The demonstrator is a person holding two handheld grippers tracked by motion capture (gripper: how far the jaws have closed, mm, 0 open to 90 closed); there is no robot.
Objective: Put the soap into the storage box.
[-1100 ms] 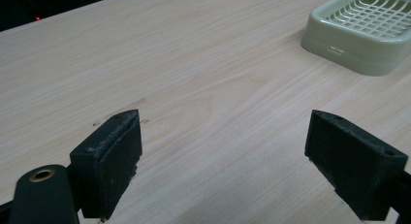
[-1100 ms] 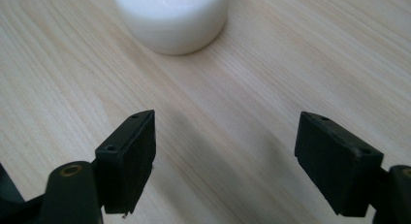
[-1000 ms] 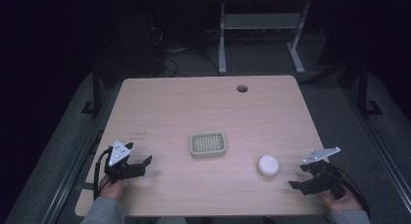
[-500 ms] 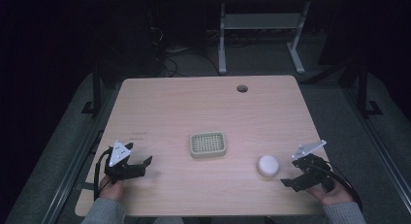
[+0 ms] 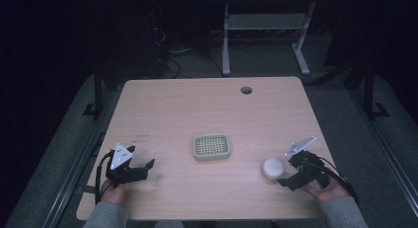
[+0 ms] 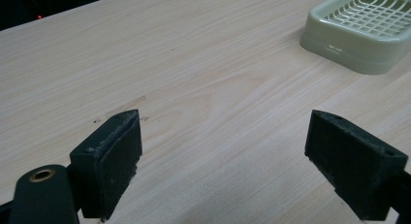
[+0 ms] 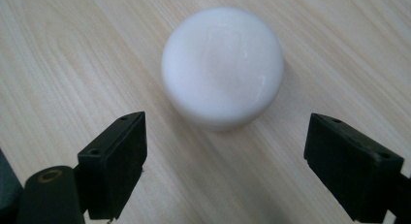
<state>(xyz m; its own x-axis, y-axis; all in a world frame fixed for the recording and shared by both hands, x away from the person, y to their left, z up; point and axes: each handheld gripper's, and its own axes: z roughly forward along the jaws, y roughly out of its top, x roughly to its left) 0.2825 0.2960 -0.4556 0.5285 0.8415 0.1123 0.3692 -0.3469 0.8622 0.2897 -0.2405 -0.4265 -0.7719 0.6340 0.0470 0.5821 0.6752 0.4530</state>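
Your left gripper (image 5: pixel 143 169) sits near the front left corner of the light wooden desk (image 5: pixel 197 109), held low over the surface with its fingers (image 6: pixel 109 158) spread wide apart and nothing between them; in the left gripper view they frame bare wood grain, and the pale green soap dish (image 6: pixel 366 27) with its grid-patterned top lies ahead and off to the upper right, well apart from the fingers. In the high view that soap dish (image 5: pixel 212 146) rests flat near the middle of the desk, slightly toward your side. Your right gripper (image 5: pixel 286 176) is at the front right of the desk, your hand (image 5: pixel 328 188) wrapped around its body and its grey three-cornered plate (image 5: pixel 299 145) tilted up above it. Its fingers (image 7: pixel 116 161) are also spread wide and grip nothing. The round white soap bar (image 7: pixel 223 76) lies on the desk just ahead of them, centred in the gap but not yet between the pads, and neither finger touches it. From above, the soap bar (image 5: pixel 271 168) sits to the right of the soap dish and a little nearer to you, apart from it, with your right gripper just beside it. A round cable hole (image 5: pixel 246 90) shows near the far edge of the desk.
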